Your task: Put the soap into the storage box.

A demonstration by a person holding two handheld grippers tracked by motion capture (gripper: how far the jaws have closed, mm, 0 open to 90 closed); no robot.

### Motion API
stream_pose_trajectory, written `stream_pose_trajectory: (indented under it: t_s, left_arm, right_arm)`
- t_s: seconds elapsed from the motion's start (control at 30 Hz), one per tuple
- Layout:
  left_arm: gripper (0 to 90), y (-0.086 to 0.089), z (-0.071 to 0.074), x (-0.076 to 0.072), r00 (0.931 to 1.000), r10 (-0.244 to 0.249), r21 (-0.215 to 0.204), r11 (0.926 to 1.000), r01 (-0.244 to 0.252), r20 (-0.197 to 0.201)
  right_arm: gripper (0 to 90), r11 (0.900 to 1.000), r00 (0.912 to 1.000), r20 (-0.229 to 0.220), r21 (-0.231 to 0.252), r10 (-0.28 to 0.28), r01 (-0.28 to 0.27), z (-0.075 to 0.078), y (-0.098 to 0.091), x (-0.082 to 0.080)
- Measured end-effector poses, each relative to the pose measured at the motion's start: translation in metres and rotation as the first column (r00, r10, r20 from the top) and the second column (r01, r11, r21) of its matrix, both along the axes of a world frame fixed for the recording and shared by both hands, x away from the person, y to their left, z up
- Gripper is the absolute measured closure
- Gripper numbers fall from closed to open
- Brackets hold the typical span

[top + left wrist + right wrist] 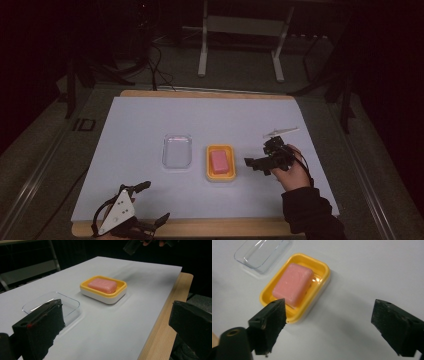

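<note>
Dark all around, the room leaves only the desk point(150, 95) lit, a wooden top covered by a pale sheet point(140, 130). Near the middle sits a yellow dish point(221, 163) with a white base, and a pink soap point(219, 161) lies flat inside it. Just beside the dish, toward the person's left, a clear lid point(177, 151) rests on the sheet, not touching the dish. The right tongs point(256, 165) hang close to the dish on its right side, jaws spread wide and holding nothing; in the right gripper view the soap point(293, 285) and dish point(322, 270) lie just beyond the one jaw. The left tongs point(156, 202) hover at the near edge of the desk, well apart from the dish, jaws wide open too and empty. In the left gripper view the lid point(68, 301) is nearest, the dish point(103, 295) with its soap point(102, 285) behind it. A thin pale stick point(280, 131) lies farther back on the sheet.
</note>
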State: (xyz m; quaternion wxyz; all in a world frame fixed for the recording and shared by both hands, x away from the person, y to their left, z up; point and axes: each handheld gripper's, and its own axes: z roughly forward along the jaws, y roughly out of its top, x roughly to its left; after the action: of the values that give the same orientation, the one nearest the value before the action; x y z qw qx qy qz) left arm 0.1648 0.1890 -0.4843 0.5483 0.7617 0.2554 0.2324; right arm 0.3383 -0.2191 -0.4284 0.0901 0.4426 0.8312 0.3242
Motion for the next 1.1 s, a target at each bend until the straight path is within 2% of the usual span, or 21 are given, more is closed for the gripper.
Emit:
stream_pose_trajectory:
  t_s: [0.1, 0.27, 0.4, 0.5, 0.67, 0.93, 1.1]
  left_arm:
    - [0.3, 0.0, 0.0, -0.002, 1.0, 0.004, 0.002, 1.0, -0.004, 0.0]
    - [0.3, 0.001, -0.001, -0.004, 1.0, 0.005, 0.007, 1.0, -0.005, -0.002]
    - [0.3, 0.002, -0.001, -0.005, 0.9999, 0.011, 0.006, 0.9999, -0.011, -0.004]
    - [0.3, 0.002, -0.001, -0.005, 0.9999, 0.012, 0.008, 0.9999, -0.012, -0.005]
    - [0.3, 0.003, -0.001, -0.006, 0.9999, 0.013, 0.004, 0.9999, -0.013, -0.006]
    - [0.3, 0.003, -0.001, -0.006, 0.9999, 0.01, 0.006, 0.9999, -0.01, -0.007]
    - [0.3, 0.003, -0.001, -0.006, 0.9999, 0.01, 0.006, 0.9999, -0.01, -0.009]
  right_arm:
    - [13.2, 0.9999, 0.9993, 0.033, -0.004, 0.017, -0.017, -0.003, -0.011, -0.009]
    - [13.2, 1.0, 0.9991, 0.042, -0.005, 0.001, -0.001, -0.01, -0.027, -0.019]
    - [13.2, 0.9996, 0.9987, 0.051, 0.027, -0.009, 0.008, -0.016, -0.038, -0.028]
    - [13.2, 0.9988, 0.9983, 0.057, 0.048, 0.01, -0.012, -0.021, -0.045, -0.033]
    - [13.2, 0.9991, 0.9986, 0.053, 0.043, -0.004, 0.002, -0.029, -0.055, -0.043]
    - [13.1, 0.9992, 0.9964, 0.08, 0.03, -0.03, 0.028, -0.039, -0.07, -0.057]
    - [13.1, 0.9988, 0.9912, 0.125, 0.028, -0.044, 0.04, -0.041, -0.079, -0.066]
